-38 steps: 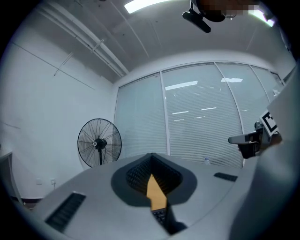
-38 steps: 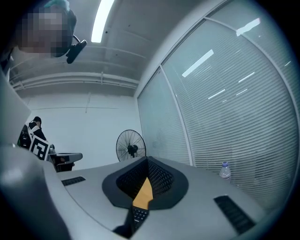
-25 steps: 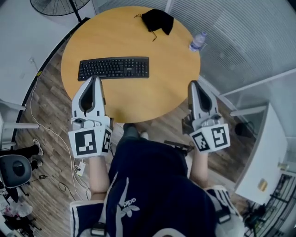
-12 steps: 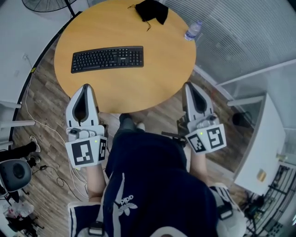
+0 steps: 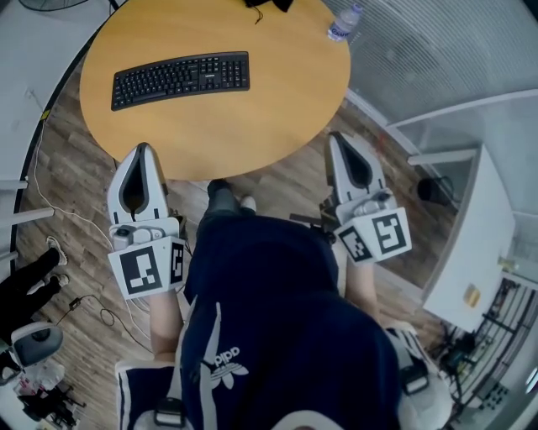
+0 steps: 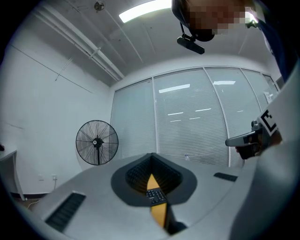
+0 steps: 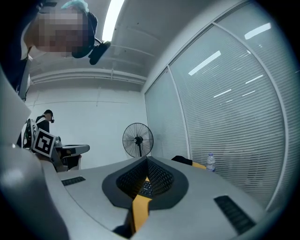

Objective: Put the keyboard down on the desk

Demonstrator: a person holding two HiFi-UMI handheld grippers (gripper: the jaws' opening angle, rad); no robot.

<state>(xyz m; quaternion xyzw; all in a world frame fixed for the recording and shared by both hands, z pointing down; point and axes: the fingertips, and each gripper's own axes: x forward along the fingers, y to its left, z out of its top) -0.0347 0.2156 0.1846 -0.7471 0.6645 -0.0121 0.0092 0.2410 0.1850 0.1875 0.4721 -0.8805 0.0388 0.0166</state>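
While left gripper [image 5: 143,149], right gripper [image 5: 336,137] closed: one keyboard [image 5: 181,79], one bottle [image 5: 340,23] on desk [image 5: 252,122].

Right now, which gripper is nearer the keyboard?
Left. The left gripper sits just off the table edge near the keyboard; the right gripper is off the table's opposite side, farther away.

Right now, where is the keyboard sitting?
In the head view the keyboard lies flat on the left half of the round table, ahead of the shut left tool and apart from it.
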